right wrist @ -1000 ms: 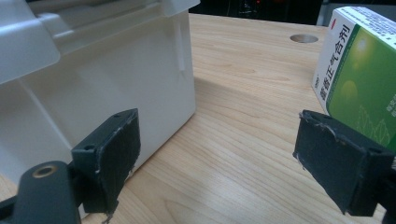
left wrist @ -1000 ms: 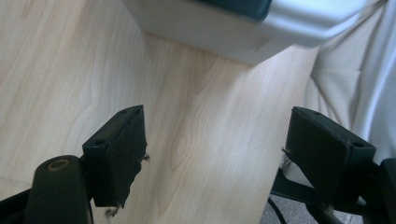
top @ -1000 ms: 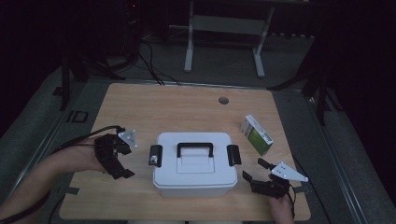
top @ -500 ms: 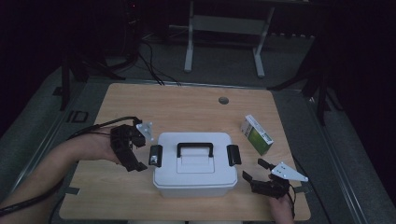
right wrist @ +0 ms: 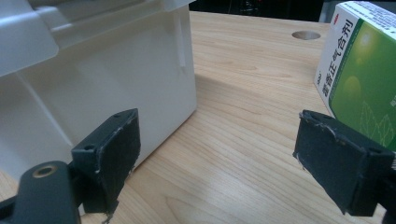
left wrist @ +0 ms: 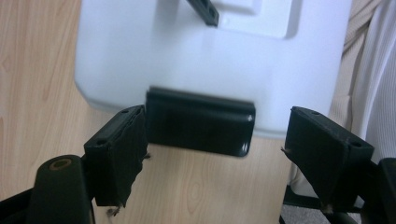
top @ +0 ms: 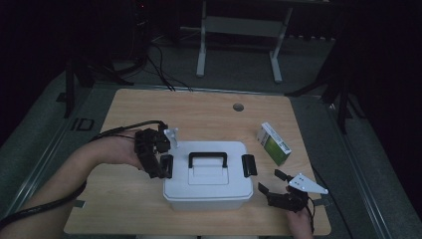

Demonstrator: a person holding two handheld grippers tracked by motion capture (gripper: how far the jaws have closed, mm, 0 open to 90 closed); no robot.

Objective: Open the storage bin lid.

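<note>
Between your left gripper's (left wrist: 212, 154) spread jaws sits the black latch (left wrist: 200, 122) on the left end of the white box (top: 207, 175), and one jaw is just beside the latch, though you cannot tell if it touches. That gripper pinches nothing yet. It looks like you are on the step of undoing the latches so the lid can come up. For the next move, you would likely bring the jaws onto the latch and pull its bottom edge away from the box wall, going gently so the box does not slide on the desk (top: 149, 209). Your right gripper (top: 273, 186) waits near the front right corner of the desk, its jaws spread wide too and holding nothing, just beside the box's right end. The other black latch (top: 248, 165) on that end probably needs the same pull. The box sits near the front edge of the desk, about in the middle, lid on, with a black handle (top: 207, 159) lying on top. Near the right edge stands a green and white carton (right wrist: 359, 74). It has red Chinese writing down its side, and it is too small for you to be sure of.
</note>
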